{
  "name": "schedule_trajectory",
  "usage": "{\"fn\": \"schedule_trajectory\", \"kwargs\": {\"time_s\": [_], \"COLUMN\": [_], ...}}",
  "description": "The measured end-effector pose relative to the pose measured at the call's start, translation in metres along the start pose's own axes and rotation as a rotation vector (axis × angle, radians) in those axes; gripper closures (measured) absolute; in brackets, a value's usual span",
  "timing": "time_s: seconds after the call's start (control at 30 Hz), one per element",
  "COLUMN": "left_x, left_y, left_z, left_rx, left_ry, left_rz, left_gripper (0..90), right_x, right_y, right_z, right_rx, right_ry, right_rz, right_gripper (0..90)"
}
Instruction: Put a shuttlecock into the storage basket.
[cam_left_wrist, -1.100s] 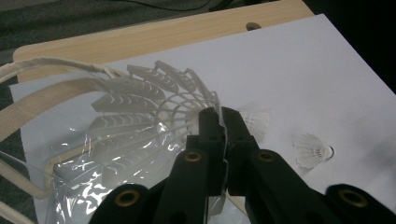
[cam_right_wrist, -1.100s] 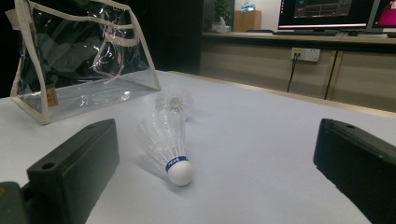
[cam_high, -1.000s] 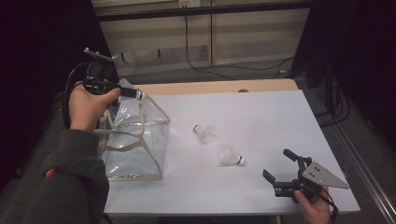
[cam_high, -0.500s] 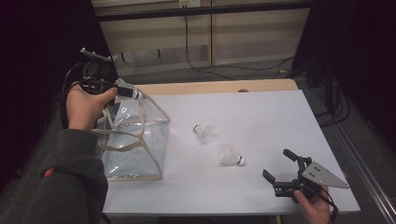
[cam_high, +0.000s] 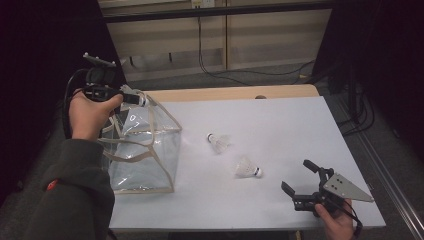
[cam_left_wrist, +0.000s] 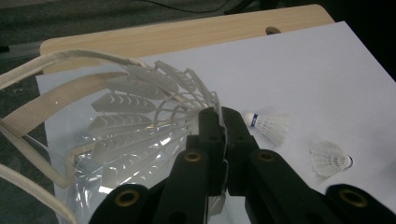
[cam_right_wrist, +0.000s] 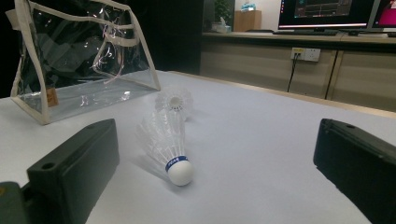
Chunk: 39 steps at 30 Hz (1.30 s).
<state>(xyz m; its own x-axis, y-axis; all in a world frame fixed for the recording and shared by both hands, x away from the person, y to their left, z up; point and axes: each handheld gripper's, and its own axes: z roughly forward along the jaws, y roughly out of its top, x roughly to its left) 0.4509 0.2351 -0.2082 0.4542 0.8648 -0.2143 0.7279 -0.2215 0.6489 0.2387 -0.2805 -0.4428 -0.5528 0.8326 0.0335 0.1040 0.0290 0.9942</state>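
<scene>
Now my left hand-held gripper (cam_left_wrist: 219, 135) pinches shuttlecock (cam_left_wrist: 140, 102) over clear bag (cam_high: 145, 150); right hand-held gripper (cam_high: 300, 180) spread, resting on surface (cam_high: 280, 120).

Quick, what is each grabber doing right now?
Left gripper: shut on a shuttlecock above the clear bag.
Right gripper: open, holding nothing.

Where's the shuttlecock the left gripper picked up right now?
The held shuttlecock sits clamped in the left gripper, at the high view's left, just over the clear bag's open top.
</scene>
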Motion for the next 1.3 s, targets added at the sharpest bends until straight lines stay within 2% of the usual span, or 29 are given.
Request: {"fn": "schedule_trajectory", "kwargs": {"time_s": [0.67, 1.3], "left_x": [0.009, 0.015], "left_y": [-0.004, -0.007], "left_z": [0.003, 0.01], "left_rx": [-0.006, 0.015], "left_ry": [0.03, 0.055], "left_rz": [-0.026, -0.038], "left_gripper": [88.8, 88.6], "right_x": [0.001, 0.0], "right_y": [0.0, 0.0], "right_z": [0.0, 0.0], "right_rx": [0.001, 0.001], "right_ry": [-0.001, 0.001], "right_rz": [0.001, -0.001], "right_gripper": [0.3, 0.3]}}
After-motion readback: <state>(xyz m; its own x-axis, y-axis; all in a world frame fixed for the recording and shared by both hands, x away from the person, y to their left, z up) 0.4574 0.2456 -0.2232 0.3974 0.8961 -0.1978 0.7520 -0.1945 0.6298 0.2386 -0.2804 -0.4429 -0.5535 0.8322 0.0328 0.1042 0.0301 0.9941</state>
